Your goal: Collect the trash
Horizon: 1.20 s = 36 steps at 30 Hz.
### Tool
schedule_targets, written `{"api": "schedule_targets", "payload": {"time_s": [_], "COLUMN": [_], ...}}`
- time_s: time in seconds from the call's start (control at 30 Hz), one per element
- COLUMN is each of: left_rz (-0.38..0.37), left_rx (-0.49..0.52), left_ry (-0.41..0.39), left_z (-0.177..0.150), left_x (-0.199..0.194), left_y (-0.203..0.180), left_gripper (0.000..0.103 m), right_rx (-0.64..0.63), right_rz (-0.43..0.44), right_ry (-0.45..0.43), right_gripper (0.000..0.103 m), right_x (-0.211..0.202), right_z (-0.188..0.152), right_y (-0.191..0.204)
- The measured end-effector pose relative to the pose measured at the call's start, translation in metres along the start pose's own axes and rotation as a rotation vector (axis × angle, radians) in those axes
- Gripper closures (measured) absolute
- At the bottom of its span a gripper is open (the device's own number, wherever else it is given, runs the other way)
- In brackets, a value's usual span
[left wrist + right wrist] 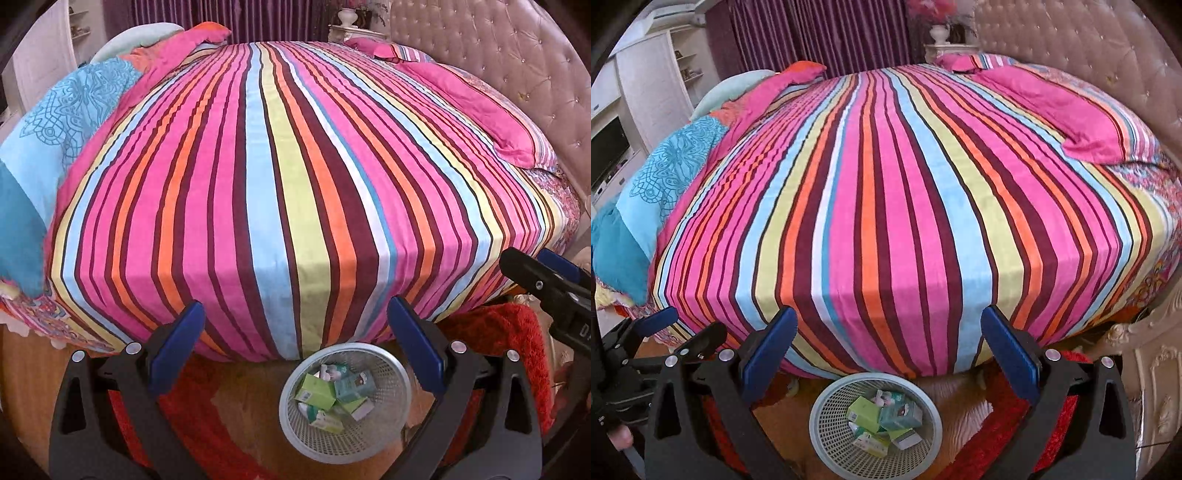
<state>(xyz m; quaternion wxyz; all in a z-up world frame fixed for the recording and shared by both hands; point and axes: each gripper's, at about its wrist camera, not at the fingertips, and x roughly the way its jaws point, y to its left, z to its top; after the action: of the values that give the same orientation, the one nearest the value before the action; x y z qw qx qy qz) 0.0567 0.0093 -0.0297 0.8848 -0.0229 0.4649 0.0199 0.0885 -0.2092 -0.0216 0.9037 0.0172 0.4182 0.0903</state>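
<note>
A grey mesh wastebasket stands on the wooden floor at the foot of the bed; it also shows in the right wrist view. Several small green and teal cartons lie inside it, and they show in the right wrist view too. My left gripper is open and empty, above and just short of the basket. My right gripper is open and empty, also above the basket. The right gripper shows at the right edge of the left wrist view; the left gripper shows at the left edge of the right wrist view.
A large bed with a striped cover fills the view ahead, also in the right wrist view. Pink pillows and a tufted headboard lie at right. A blue quilt lies at left. A red rug lies by the basket.
</note>
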Motion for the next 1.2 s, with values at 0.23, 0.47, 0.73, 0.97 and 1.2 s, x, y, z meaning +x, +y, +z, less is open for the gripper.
{"api": "schedule_targets", "payload": {"time_s": [0.23,0.47,0.73,0.97,1.2], "left_rz": [-0.003,0.0,0.001,0.003,0.002], "left_rx": [0.004,-0.005,-0.012,-0.018,-0.023], "left_ry": [-0.007,-0.02,-0.034,-0.057,-0.074], "left_z": [0.008,0.017,0.025,0.028,0.03], "left_x": [0.001,0.0,-0.004,-0.013,-0.021], "left_y": [-0.001,0.002,0.005,0.007,0.007], "left_gripper": [0.007,0.007,0.007,0.007,0.007], "right_rx": [-0.007,0.0,-0.018,-0.032,-0.035], "right_rz": [-0.005,-0.02,-0.031,-0.031,-0.043], "right_ry": [0.008,0.019,0.014,0.006,-0.008], "right_gripper": [0.008,0.008,0.008,0.008,0.008], "right_x": [0.005,0.01,0.009,0.003,-0.004], "right_z": [0.003,0.01,0.016,0.017,0.019], "right_y": [0.0,-0.001,0.005,0.009,0.009]}}
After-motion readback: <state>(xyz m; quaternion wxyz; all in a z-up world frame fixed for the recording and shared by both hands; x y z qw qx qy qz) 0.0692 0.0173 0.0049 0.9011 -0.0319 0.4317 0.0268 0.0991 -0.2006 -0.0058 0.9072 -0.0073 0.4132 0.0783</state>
